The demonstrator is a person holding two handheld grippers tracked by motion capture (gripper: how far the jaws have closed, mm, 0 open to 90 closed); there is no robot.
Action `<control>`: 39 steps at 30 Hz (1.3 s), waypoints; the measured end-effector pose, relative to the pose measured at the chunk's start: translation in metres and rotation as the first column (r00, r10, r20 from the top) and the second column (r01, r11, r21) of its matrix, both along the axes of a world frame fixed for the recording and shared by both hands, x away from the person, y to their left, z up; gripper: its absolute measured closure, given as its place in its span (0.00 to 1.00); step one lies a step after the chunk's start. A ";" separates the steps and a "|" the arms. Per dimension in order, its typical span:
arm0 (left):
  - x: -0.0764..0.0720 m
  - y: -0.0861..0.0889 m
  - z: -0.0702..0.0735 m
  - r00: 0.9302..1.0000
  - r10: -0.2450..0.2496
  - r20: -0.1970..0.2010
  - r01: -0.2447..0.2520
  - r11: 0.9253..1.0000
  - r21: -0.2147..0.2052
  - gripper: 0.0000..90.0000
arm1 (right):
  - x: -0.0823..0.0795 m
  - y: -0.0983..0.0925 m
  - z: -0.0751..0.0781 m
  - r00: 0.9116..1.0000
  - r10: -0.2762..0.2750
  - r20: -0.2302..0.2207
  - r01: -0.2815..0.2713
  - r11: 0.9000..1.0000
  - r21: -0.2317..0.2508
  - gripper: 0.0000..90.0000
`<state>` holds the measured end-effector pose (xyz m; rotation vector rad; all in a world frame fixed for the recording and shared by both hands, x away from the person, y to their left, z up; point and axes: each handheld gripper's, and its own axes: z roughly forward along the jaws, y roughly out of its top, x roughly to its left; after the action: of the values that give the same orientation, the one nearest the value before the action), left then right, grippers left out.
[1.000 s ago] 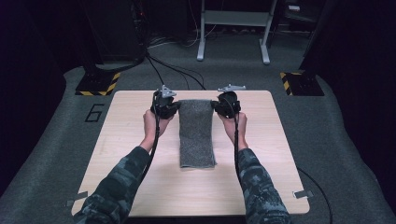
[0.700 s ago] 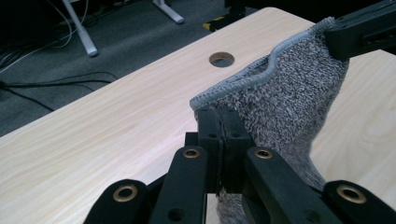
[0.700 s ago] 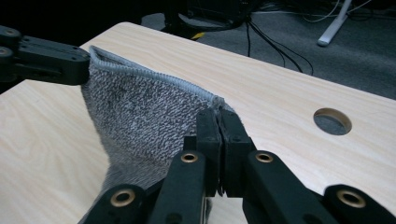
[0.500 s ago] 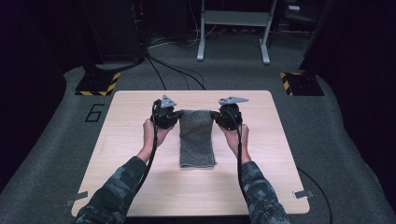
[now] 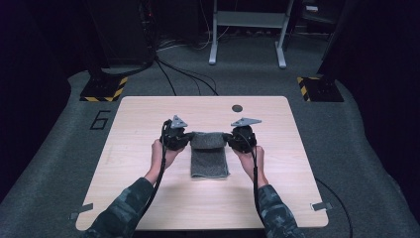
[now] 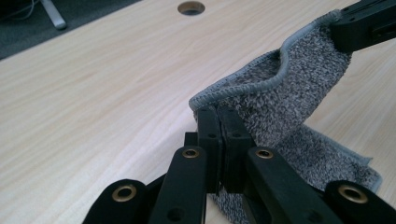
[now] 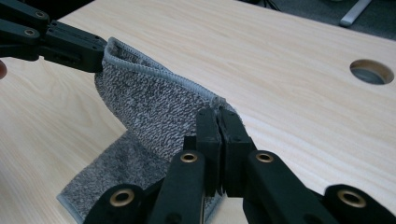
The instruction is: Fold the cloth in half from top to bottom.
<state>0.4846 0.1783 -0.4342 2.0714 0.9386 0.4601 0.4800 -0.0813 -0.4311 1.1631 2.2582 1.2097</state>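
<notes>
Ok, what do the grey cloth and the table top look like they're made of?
The grey cloth looks like terry or microfibre towelling: a nubby, flecked pile with a stitched hem, and it sags softly between the left gripper and right gripper. The table top looks like pale wood or wood-look laminate with a matte finish: fine straight grain lines; which one, I can't tell.

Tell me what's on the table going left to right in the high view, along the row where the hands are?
Left hand → left gripper → grey towel → right gripper → right hand.
</notes>
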 end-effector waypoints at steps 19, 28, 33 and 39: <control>0.065 0.003 0.019 0.991 0.127 0.037 -0.127 0.992 0.020 0.98 | 0.076 0.019 0.027 0.999 -0.033 0.017 0.033 0.999 -0.023 0.98; 0.051 0.003 0.010 0.994 0.107 0.033 -0.107 0.994 0.004 0.98 | 0.066 0.015 0.017 1.000 -0.013 0.019 0.014 0.999 -0.036 0.98; 0.033 0.002 0.007 0.998 0.056 0.039 -0.056 0.998 -0.013 0.99 | 0.047 0.012 0.014 0.999 0.025 0.027 -0.024 0.999 -0.034 0.98; 0.014 0.002 -0.005 1.000 0.013 0.028 -0.013 1.000 -0.008 0.99 | 0.023 0.006 0.006 0.999 0.046 0.026 -0.046 0.999 -0.024 0.98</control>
<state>0.4982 0.1808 -0.4387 2.0480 0.9362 0.4905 0.5030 -0.0748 -0.4253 1.0861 2.2847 1.2058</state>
